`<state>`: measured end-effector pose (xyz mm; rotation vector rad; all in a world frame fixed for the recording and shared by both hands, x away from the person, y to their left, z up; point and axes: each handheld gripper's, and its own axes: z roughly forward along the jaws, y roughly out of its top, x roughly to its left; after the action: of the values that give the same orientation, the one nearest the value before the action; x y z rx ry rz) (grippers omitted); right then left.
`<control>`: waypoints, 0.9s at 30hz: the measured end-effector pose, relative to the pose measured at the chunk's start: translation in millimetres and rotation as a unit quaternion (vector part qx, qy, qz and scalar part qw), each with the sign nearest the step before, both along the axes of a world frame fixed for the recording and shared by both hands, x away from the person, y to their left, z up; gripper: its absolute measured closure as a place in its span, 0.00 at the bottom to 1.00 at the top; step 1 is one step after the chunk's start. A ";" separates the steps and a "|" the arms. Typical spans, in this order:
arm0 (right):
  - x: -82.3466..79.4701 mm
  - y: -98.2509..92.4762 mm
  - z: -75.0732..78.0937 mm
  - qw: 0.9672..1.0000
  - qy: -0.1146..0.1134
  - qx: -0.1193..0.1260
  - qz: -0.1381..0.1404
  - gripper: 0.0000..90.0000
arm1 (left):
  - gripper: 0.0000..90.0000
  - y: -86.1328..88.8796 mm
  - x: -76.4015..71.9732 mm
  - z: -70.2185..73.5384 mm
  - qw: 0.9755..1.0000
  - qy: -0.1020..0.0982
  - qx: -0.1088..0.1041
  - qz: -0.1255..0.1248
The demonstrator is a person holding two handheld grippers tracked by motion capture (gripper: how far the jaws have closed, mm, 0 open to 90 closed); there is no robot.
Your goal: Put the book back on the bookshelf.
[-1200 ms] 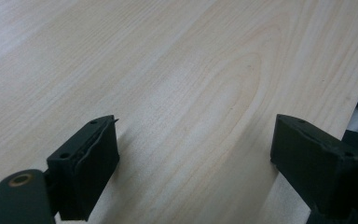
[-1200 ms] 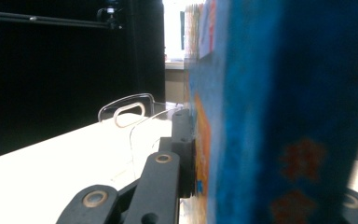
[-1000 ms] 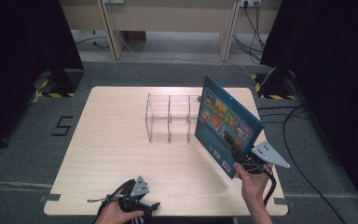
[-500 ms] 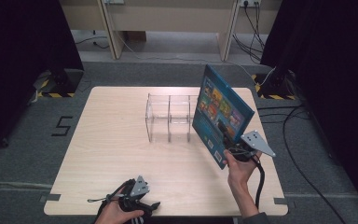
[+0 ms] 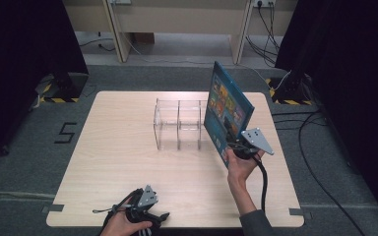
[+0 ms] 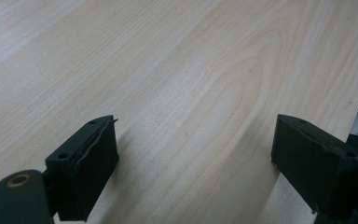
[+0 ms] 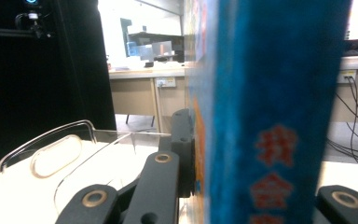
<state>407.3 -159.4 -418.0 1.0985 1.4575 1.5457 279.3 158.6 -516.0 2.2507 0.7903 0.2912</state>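
The right gripper [image 5: 240, 147] has its fingers clamped tight on the lower edge of a blue book [image 5: 226, 110], which stands upright in the air just to the right of the clear rack [image 5: 179, 123] in the middle of the surface [image 5: 118, 162]. In the right gripper view the spine [image 7: 270, 116] runs straight up between the fingers, with the curved wall of the rack [image 7: 65, 149] down to the left.

Judging by that, the book is headed for one of the rack's slots, and a few things could spoil it. The grip is at one low edge, so the tall, heavy cover above it has a lot of leverage; a quick swing could make the book pivot or slip in the fingers. The rack looks light and nothing holds it down, so if the book's bottom corner catches a divider or the near wall, the whole rack may slide or tip away. Coming in tilted, the book could also jam across two slots.

The left gripper [image 5: 145, 209] rests at the near edge of the surface, well away from the rack, fingers [image 6: 86, 163] wide apart and holding nothing, so it cannot steady the rack.
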 end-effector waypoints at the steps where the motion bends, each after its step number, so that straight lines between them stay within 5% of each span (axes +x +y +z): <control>1: 1.6 1.4 -1.3 1.000 -0.002 0.003 -0.001 0.92 | 0.15 0.1 -0.2 -0.2 1.000 -0.001 -0.001 0.001; 14: 15.1 15.5 -14.9 0.999 -0.022 -0.033 -0.034 0.91 | 0.15 -0.5 -1.3 -0.4 1.000 -0.001 -0.002 -0.002; 27: 15.6 14.4 -31.7 0.998 -0.019 0.017 -0.051 0.90 | 0.15 -0.9 -1.9 -0.2 1.000 -0.001 -0.001 -0.007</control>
<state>422.9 -145.0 -449.7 1.1393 1.3353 1.5166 277.4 157.7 -516.3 2.2528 0.7728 0.2865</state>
